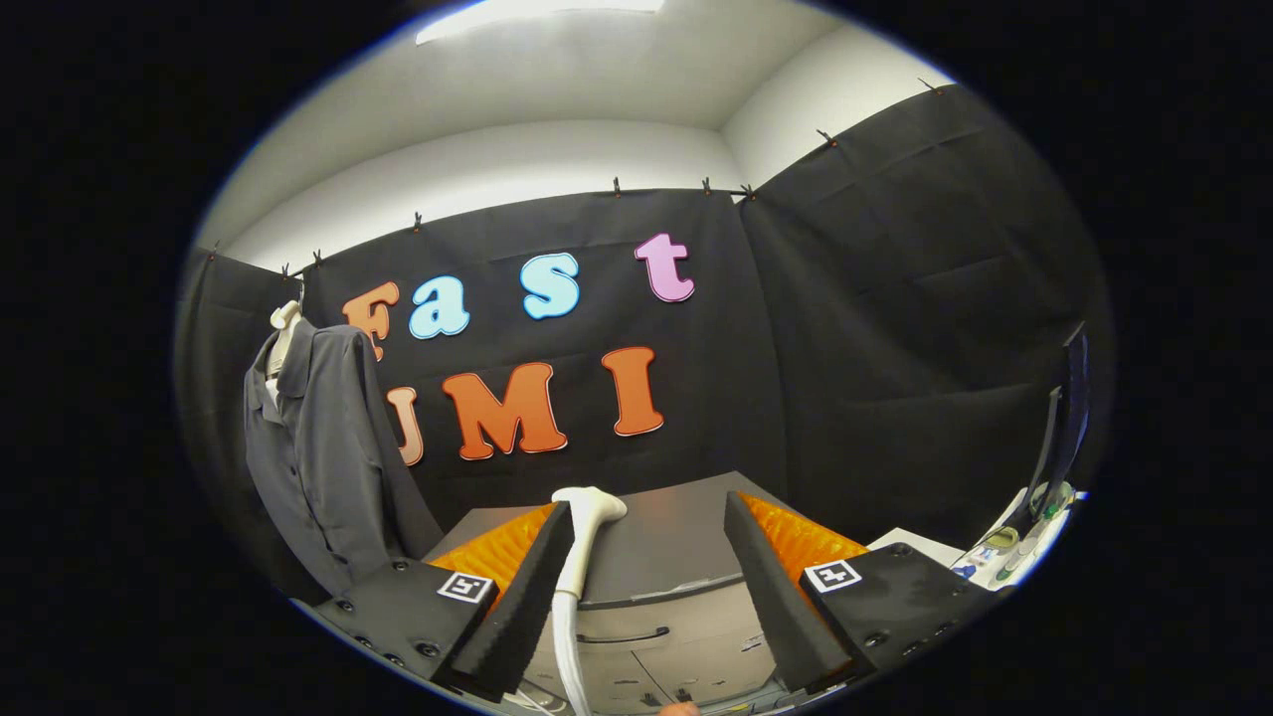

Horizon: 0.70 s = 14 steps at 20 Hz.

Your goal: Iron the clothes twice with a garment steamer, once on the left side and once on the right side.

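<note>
Steamer head (589, 505) stands upright between my hand-held gripper's (648, 582) spread fingers, against the left one, unclamped; grey shirt (323, 447) hangs well off left. Grasp pending: I judge I must close on the handle before any pass.

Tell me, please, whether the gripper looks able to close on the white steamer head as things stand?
Probably yes. The gripper is open, and the steamer head stands between the fingers, close against the left one, with nothing in between. The grey shirt hangs off to the left.

walls: black cloth (875, 328) | ceiling: white, lit panel (537, 15) | furniture: grey cabinet (666, 557)
</note>
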Tool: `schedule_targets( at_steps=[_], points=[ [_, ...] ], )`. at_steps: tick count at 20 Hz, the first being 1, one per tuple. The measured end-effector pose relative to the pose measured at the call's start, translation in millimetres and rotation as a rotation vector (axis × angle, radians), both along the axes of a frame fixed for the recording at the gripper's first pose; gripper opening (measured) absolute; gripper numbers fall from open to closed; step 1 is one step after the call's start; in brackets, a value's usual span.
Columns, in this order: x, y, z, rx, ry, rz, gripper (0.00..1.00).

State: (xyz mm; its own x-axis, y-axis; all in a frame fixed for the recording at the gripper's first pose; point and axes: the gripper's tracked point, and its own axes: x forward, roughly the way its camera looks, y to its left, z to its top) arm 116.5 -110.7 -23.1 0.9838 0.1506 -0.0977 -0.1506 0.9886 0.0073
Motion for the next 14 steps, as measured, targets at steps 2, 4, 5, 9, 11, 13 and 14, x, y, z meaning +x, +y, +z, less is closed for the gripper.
schedule_targets(
  at_steps=[2,4,5,9,11,13,14],
  points=[
    [-2.2,-2.8,-0.8,-0.008,0.0,-0.007,0.98],
    [-2.9,-7.0,-0.6,-0.021,-0.002,-0.016,0.98],
    [-4.0,-9.3,-0.5,-0.027,-0.002,-0.021,0.98],
    [-3.9,-14.2,1.7,-0.045,-0.005,-0.04,0.98],
    [-3.5,-13.7,1.8,-0.05,-0.005,-0.043,0.98],
    [-0.3,-9.1,0.5,-0.053,0.005,-0.039,0.98],
    [2.2,-4.9,-1.4,-0.059,0.015,-0.034,0.98]
  ],
)
